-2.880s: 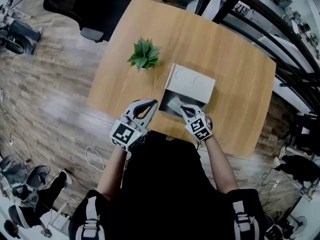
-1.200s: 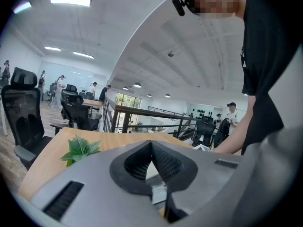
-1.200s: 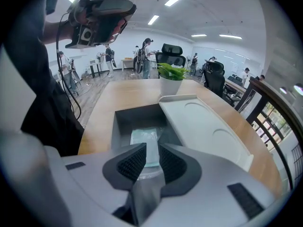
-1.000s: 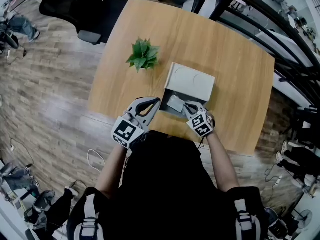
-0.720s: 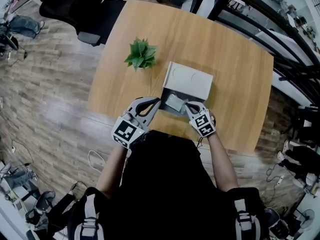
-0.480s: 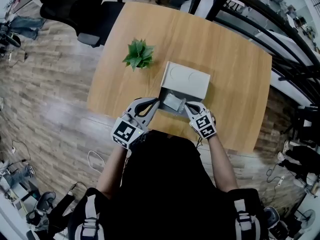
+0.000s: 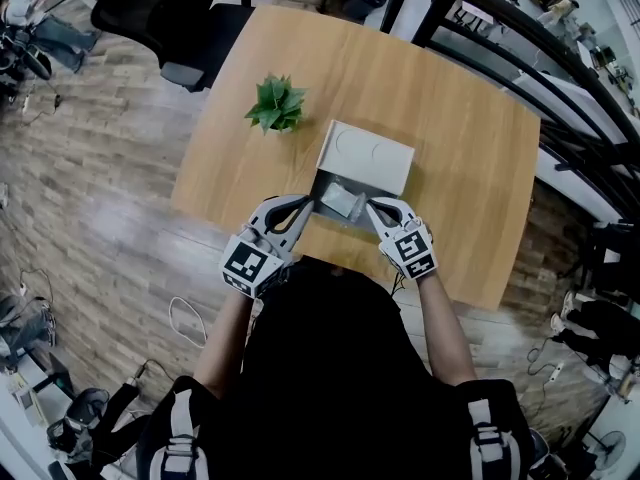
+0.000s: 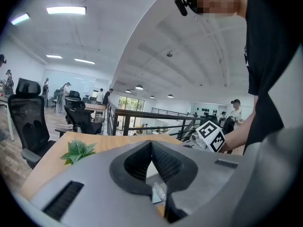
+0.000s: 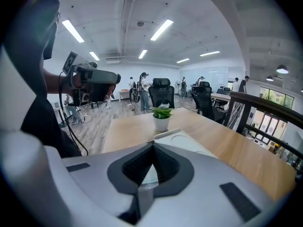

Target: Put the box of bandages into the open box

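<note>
The white open box (image 7: 323,176) sits on the wooden table near its front edge, with its lid (image 7: 366,157) folded back behind it. A small pale bandage box (image 7: 341,202) lies inside. My left gripper (image 7: 312,201) is shut and empty at the box's front left corner. At the front right corner my right gripper (image 7: 370,206) is also shut and empty. In the left gripper view the jaw tips (image 8: 151,143) meet, and part of the box shows through the gap below. The right gripper's tips (image 9: 152,145) meet too, with the lid (image 9: 185,144) beyond.
A small potted plant (image 7: 276,105) stands on the table (image 7: 460,168) left of and behind the box; it also shows as the plant (image 9: 162,113). A black office chair (image 7: 180,28) is at the far left corner. A dark railing (image 7: 520,78) runs past the right side.
The right gripper has drawn back from inside the open box to its front right corner. The bandage box stays in the box. The left gripper has barely moved.
</note>
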Demonstrator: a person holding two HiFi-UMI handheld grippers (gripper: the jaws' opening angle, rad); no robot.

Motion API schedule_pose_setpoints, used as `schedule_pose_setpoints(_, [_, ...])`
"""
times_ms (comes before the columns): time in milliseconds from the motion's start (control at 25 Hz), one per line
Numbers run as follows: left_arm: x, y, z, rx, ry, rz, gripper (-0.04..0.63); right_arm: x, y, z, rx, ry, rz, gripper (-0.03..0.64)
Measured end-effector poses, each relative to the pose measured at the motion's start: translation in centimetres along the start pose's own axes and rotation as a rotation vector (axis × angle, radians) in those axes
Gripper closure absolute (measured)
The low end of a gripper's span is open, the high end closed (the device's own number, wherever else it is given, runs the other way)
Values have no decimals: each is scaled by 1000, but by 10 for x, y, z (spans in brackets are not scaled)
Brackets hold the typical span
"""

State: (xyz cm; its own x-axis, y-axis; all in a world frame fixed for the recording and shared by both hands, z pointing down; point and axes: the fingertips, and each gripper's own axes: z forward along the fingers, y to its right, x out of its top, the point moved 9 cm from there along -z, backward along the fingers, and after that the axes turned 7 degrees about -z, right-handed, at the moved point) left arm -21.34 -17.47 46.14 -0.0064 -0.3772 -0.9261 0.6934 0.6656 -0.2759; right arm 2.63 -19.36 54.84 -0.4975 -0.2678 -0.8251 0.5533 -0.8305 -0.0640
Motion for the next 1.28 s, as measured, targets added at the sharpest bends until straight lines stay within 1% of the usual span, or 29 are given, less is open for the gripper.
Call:
schedule_pose_setpoints(200, [2, 13, -6, 24, 9, 3, 573, 15, -2, -19, 19, 52, -25, 594])
schedule_pose_setpoints(440, [1, 34, -12, 45, 19, 7, 574, 21, -5, -43, 12, 85, -46, 594])
schedule_pose_setpoints(880, [-5, 69, -15, 70, 13, 18, 573, 11, -7, -83, -8, 125, -51, 594])
schedule_pose_setpoints(1280, [-13, 106, -22, 111, 7, 19, 572, -4, -13, -109, 27, 148, -75, 594])
